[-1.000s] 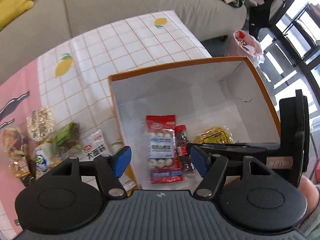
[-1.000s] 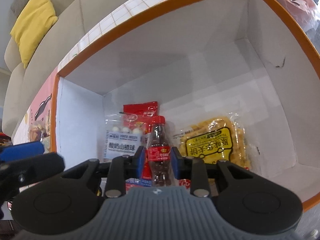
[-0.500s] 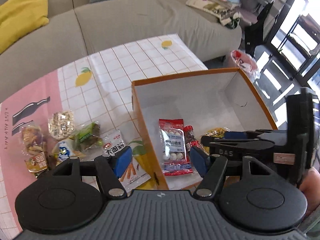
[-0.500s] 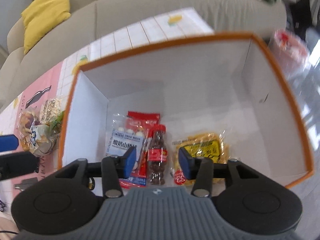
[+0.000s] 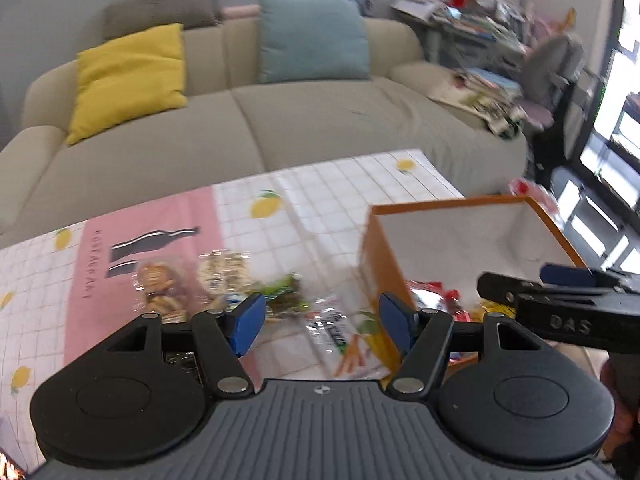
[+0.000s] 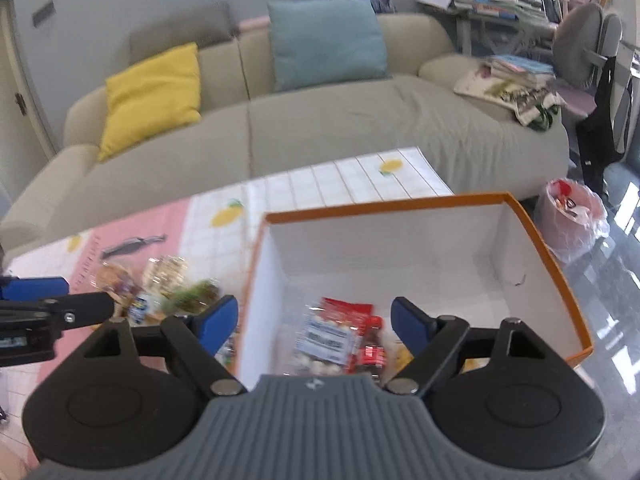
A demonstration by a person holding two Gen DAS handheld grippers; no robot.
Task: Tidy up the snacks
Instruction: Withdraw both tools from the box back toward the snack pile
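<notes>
An orange-rimmed white box (image 6: 540, 236) stands on the table and holds a red-and-clear candy bag (image 6: 332, 330), a small cola-shaped bottle (image 6: 370, 354) and a yellow snack bag, mostly hidden. It also shows in the left wrist view (image 5: 460, 240). Several loose snack packets (image 5: 224, 270) lie on the tablecloth left of the box, with a carrot-print packet (image 5: 336, 334) nearest it. My left gripper (image 5: 322, 322) is open and empty above the packets. My right gripper (image 6: 312, 326) is open and empty, raised over the box's near left part.
A lemon-print and pink tablecloth (image 5: 320, 192) covers the table. A beige sofa (image 6: 320, 132) with yellow and teal cushions lies behind. A bin with a pink bag (image 6: 572, 216) stands on the floor to the right.
My right gripper let go of the small bottle, opened wide and lifted up out of the box. My left gripper rose and tilted up, showing the sofa.
</notes>
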